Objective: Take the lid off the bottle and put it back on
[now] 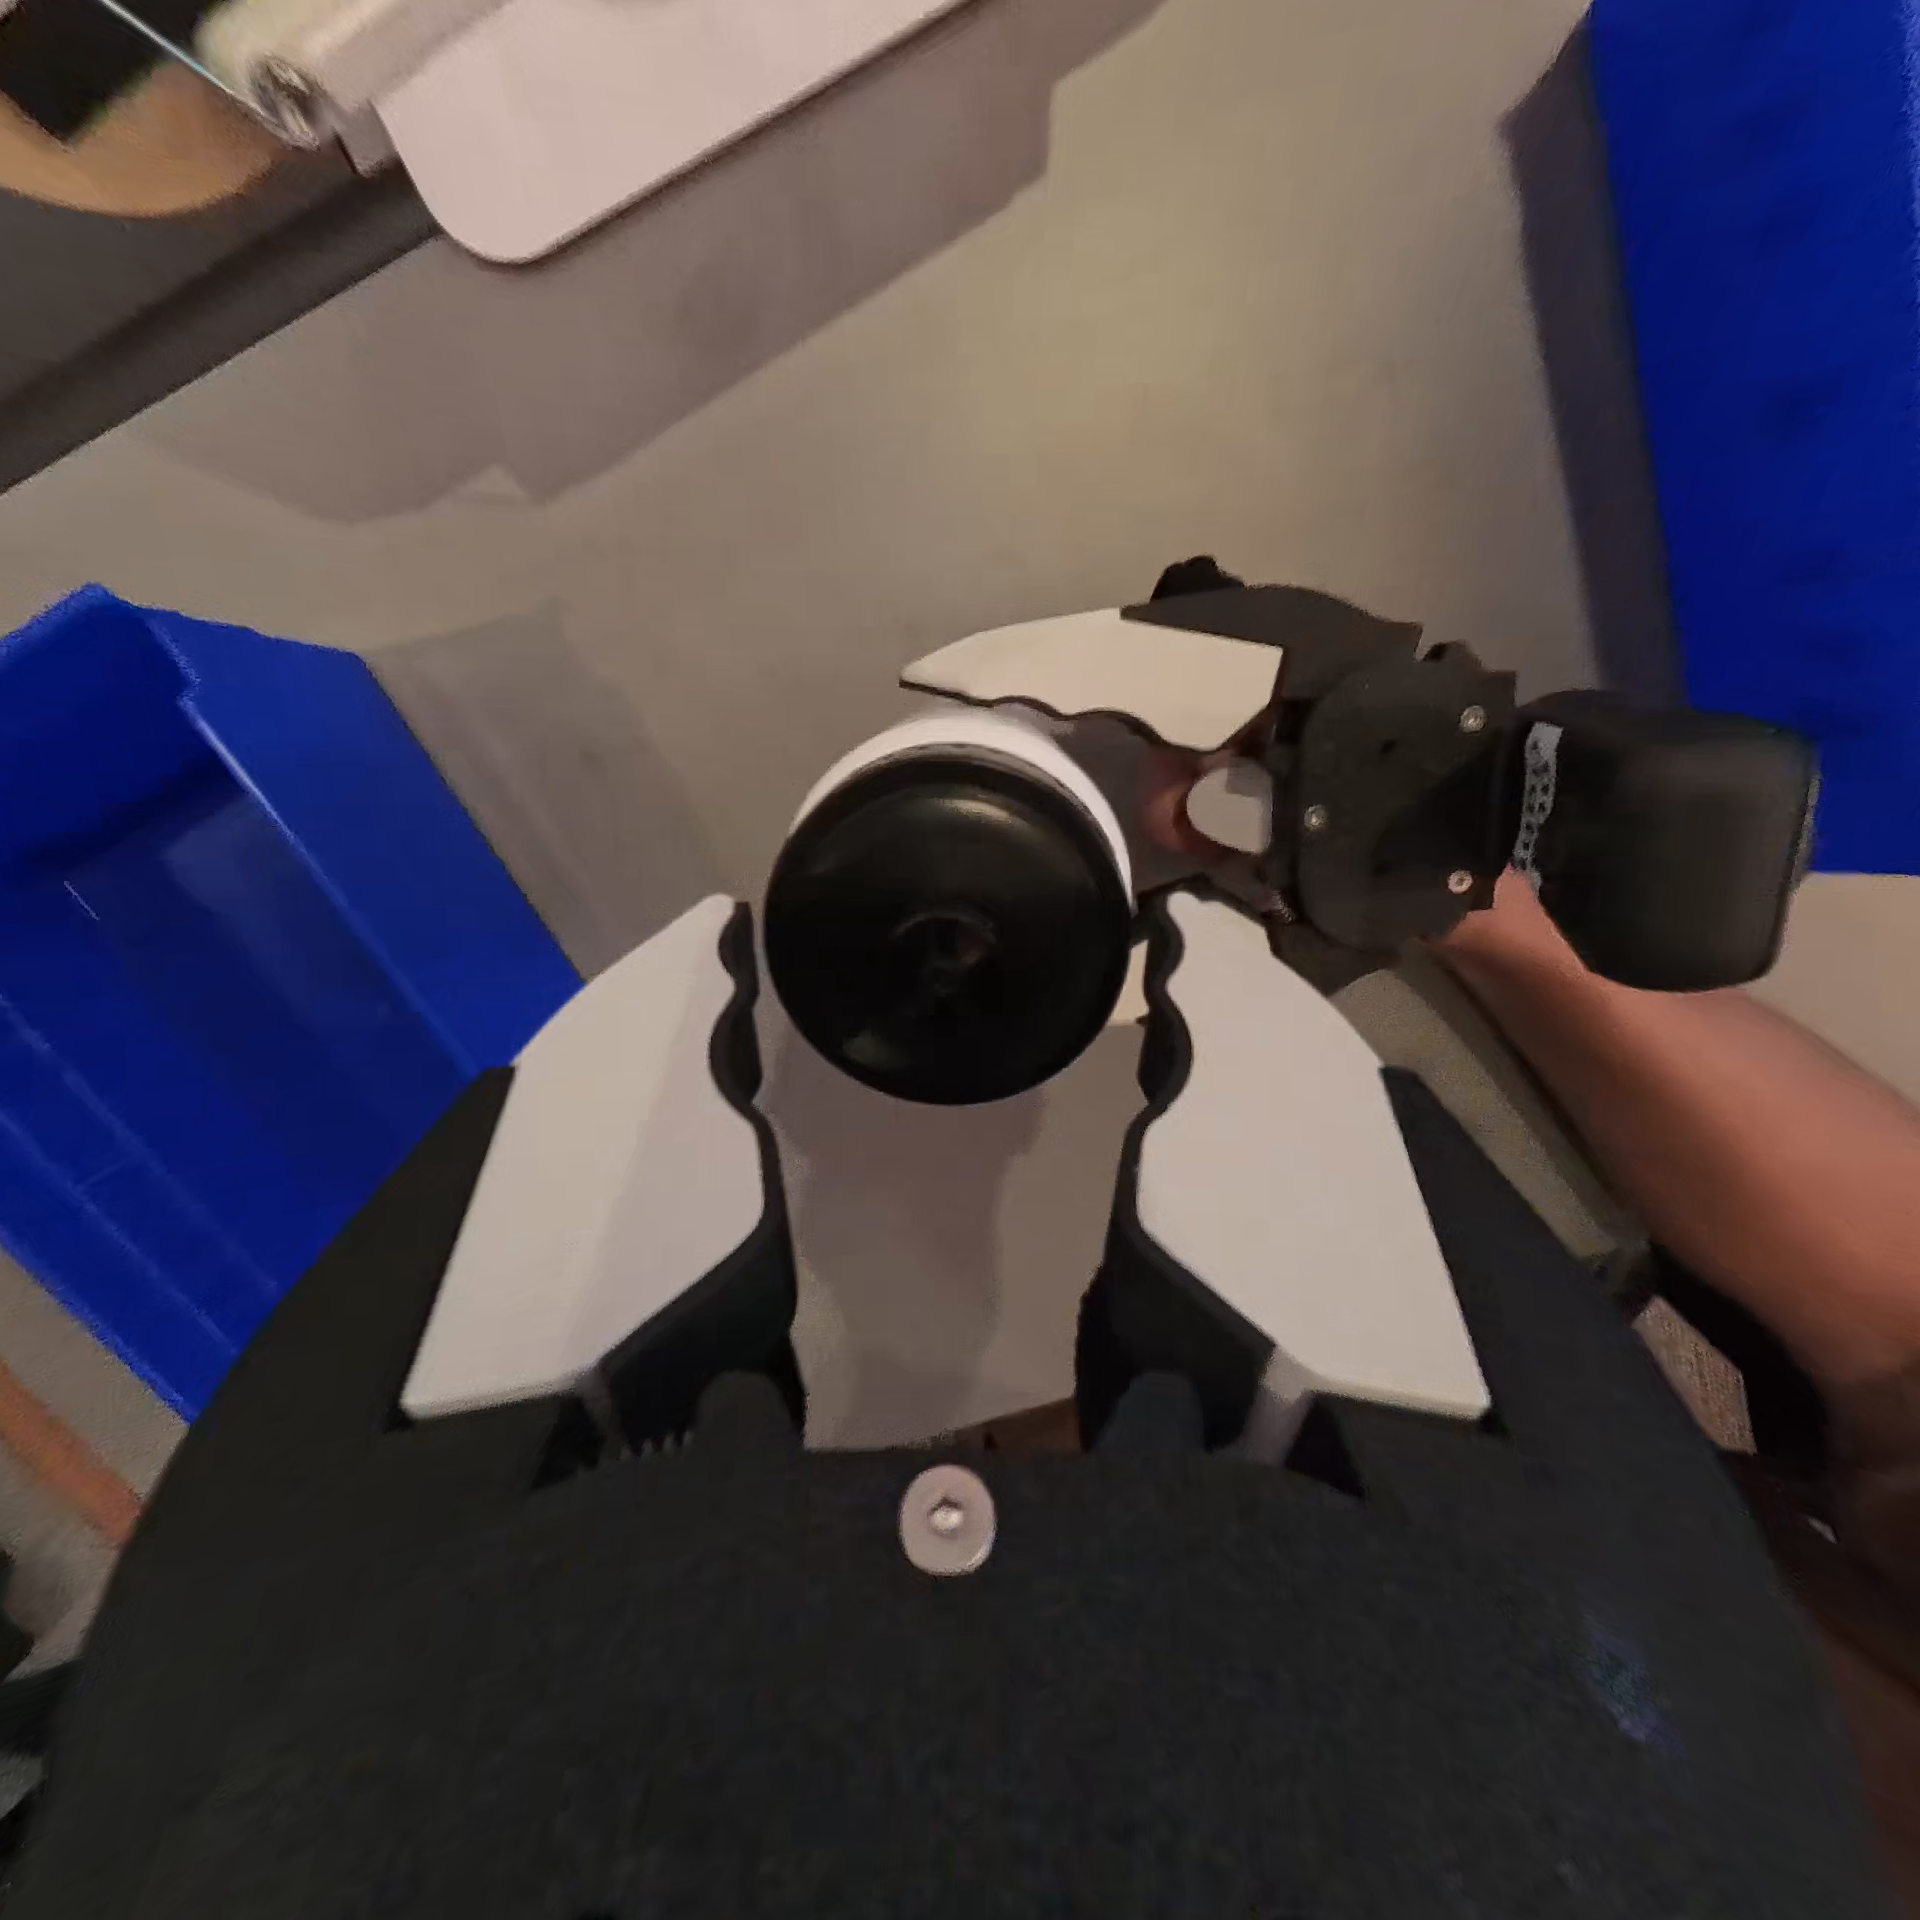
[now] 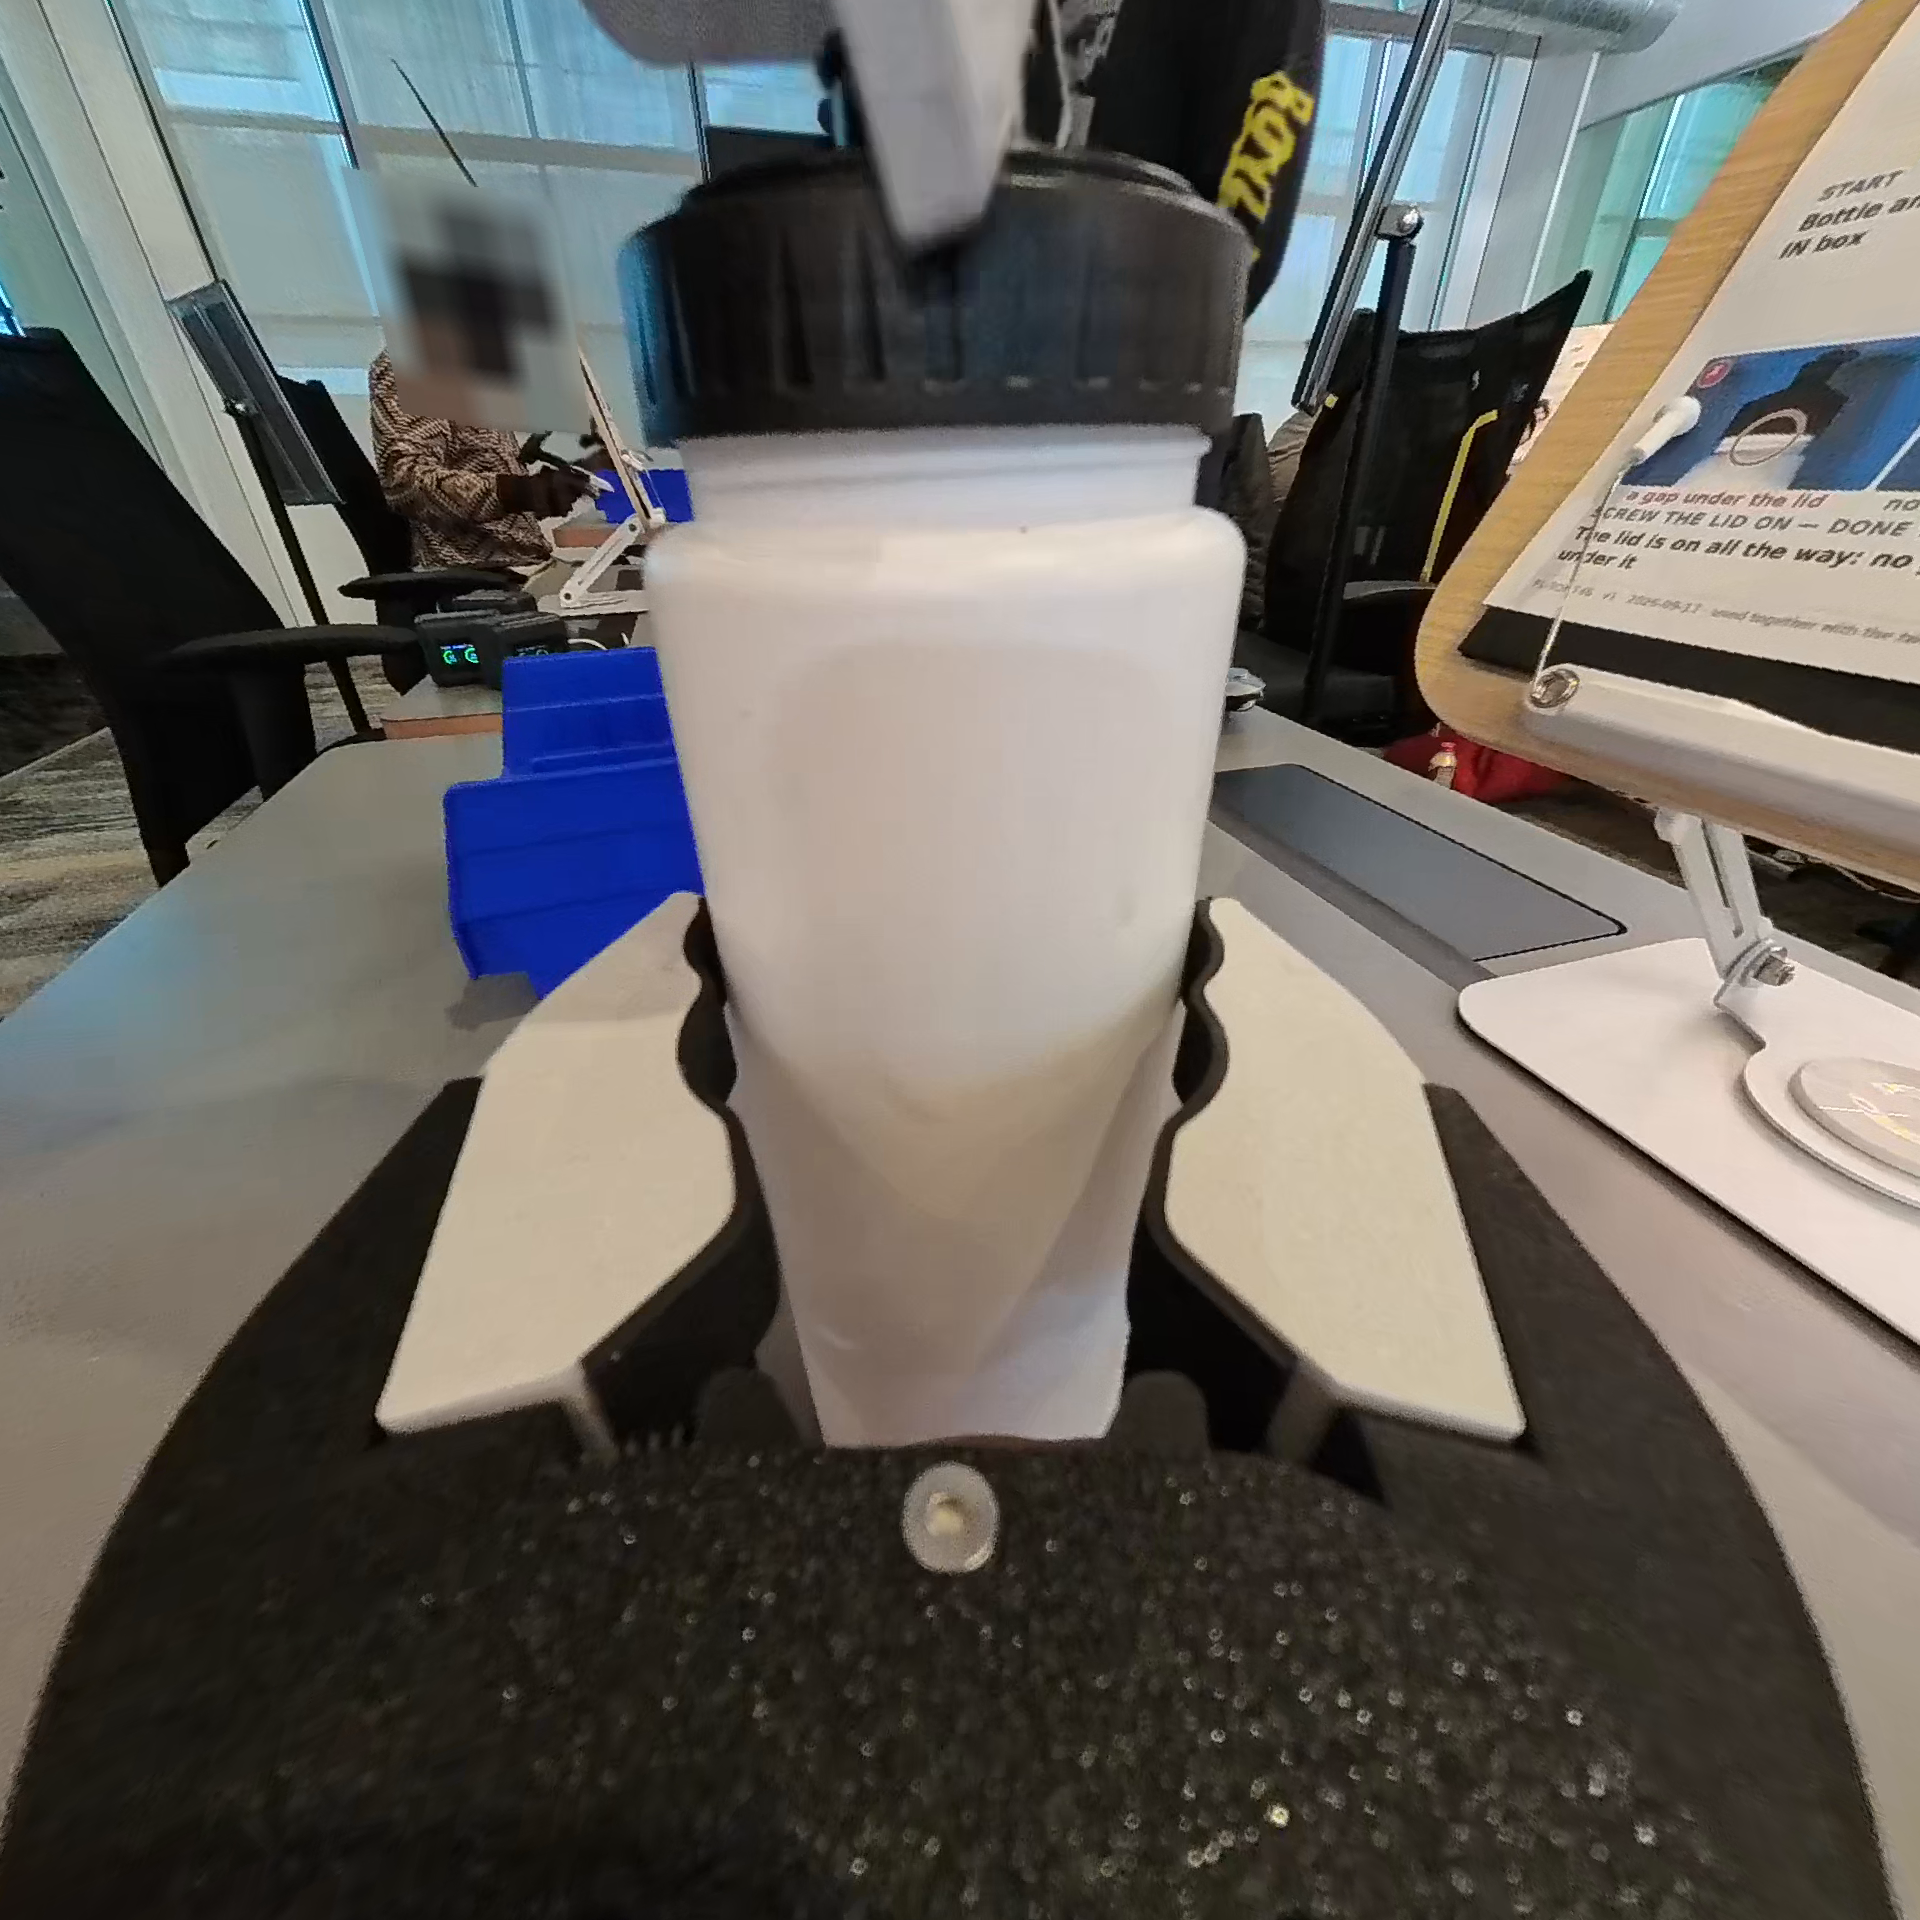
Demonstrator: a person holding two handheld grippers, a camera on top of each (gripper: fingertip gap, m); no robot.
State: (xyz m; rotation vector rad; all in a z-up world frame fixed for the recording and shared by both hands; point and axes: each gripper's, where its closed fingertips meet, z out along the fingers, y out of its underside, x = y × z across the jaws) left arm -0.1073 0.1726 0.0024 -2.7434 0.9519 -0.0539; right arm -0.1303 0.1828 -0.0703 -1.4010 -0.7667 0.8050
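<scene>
Fingers (image 2: 1210, 997) of the right gripper (image 2: 951, 997) press both sides of the white bottle (image 2: 945, 790), holding it upright over the grey counter (image 2: 260, 987). From above, the left gripper (image 1: 948, 956) pinches the black lid (image 1: 945, 935), which sits on the bottle's neck. Blue bins (image 1: 208, 935) stand to either side on the counter, and a white stand (image 2: 1662, 1091) carrying an instruction sheet (image 2: 1756, 416) is nearby. A person (image 2: 457, 468) sits in the background.

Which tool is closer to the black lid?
Left. The left tool straddles the black lid from above; the right tool grips the white bottle lower down its body.
</scene>
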